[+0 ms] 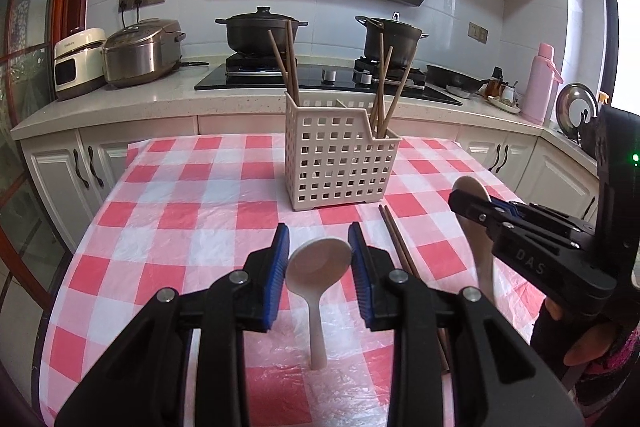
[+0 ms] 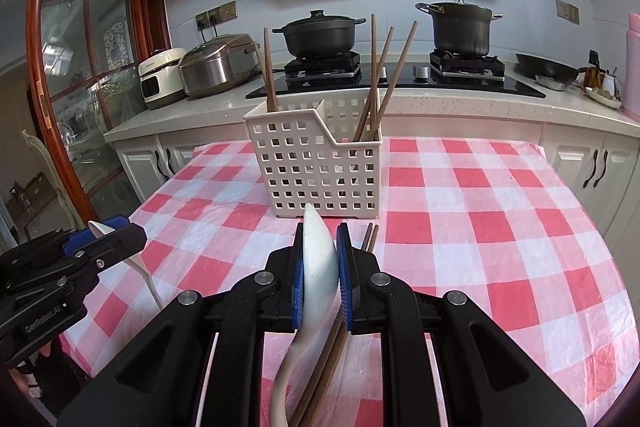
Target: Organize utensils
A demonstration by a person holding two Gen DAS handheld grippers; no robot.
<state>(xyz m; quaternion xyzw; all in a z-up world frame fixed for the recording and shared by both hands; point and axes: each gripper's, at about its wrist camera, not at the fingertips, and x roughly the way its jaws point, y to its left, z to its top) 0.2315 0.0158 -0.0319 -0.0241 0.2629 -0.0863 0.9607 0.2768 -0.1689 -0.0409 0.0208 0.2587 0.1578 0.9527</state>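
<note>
Two white spoons are off the table, one in each tool, both in front of the white slotted basket (image 1: 340,155) that stands on the red-and-white checked tablecloth (image 1: 180,219). The left gripper (image 1: 319,259) has its blue pads closed on the edges of the bowl of the left spoon (image 1: 318,267), whose handle hangs down toward the cloth. The right gripper (image 2: 320,267) is clamped on the bowl of the right spoon (image 2: 318,267), held edge-on, with the handle curving down below the pads. Chopsticks (image 2: 378,83) lean in the basket's right compartment and another pair (image 2: 269,71) stands in its left one. A loose pair of chopsticks (image 1: 400,247) lies on the cloth just right of the basket's front and runs back toward the camera. The left wrist view shows the left spoon's bowl face-on and the right tool from the side, with the fingers (image 1: 580,347) of the hand holding it; the right wrist view shows instead how narrow the right grip is and the loose chopsticks passing under that spoon. Both tools point toward the basket, tilted somewhat downward, side by side and near each other.
</note>
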